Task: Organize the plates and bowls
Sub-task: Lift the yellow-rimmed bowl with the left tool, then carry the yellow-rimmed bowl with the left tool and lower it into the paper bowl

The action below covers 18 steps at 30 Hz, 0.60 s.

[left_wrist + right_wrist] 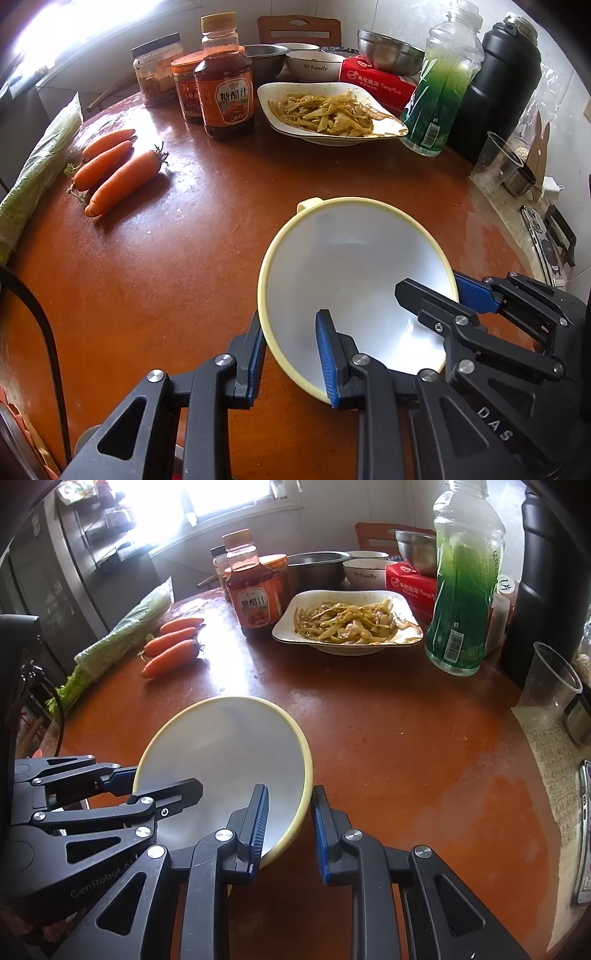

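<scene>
A pale yellow bowl with a white inside [354, 266] sits at the near side of the brown round table [207, 236]; it also shows in the right wrist view [225, 753]. My left gripper [291, 354] straddles its left rim, one finger outside and one inside, with a gap on both sides of the wall. My right gripper [290, 827] straddles its right rim the same way, jaws apart. A square plate of stir-fried food [332, 110] stands at the far middle [347, 622]. A white "Family" bowl [314, 64] and steel bowls [388, 50] stand behind it.
Three carrots [114, 170] and bagged greens [33, 170] lie at the left. A sauce bottle [225, 92], jars [155, 74], a green drink bottle [439, 88], a black flask [498, 85], a red tissue pack [376, 83] and a plastic cup [546, 683] ring the far and right edges.
</scene>
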Each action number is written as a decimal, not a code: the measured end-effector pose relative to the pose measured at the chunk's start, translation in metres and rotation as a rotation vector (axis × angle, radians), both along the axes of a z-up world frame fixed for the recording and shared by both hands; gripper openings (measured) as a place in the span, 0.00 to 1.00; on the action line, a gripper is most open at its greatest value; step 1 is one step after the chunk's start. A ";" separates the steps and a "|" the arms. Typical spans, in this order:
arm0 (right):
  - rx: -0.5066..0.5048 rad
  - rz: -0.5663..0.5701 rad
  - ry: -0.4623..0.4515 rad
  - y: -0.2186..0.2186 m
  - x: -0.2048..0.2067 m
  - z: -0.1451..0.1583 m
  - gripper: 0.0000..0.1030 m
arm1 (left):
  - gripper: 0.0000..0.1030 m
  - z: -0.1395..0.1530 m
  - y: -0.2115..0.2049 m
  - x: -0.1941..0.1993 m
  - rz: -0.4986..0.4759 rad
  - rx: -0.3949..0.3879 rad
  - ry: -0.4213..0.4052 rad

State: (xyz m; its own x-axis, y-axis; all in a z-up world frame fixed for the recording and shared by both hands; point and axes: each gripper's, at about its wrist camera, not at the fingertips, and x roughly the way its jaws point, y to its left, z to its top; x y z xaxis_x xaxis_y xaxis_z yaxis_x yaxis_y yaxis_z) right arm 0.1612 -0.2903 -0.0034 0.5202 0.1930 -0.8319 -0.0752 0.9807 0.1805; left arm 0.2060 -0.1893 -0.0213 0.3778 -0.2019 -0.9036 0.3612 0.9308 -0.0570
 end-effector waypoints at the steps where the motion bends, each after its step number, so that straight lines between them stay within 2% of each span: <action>1: -0.013 0.007 -0.001 0.002 0.000 0.001 0.23 | 0.27 0.000 0.001 0.000 0.004 -0.002 0.002; 8: 0.027 0.030 -0.015 0.011 -0.001 0.009 0.23 | 0.27 0.013 0.019 0.001 0.034 -0.034 -0.022; 18: 0.019 0.086 -0.075 0.042 0.002 0.038 0.23 | 0.27 0.038 0.052 -0.004 0.084 -0.064 -0.080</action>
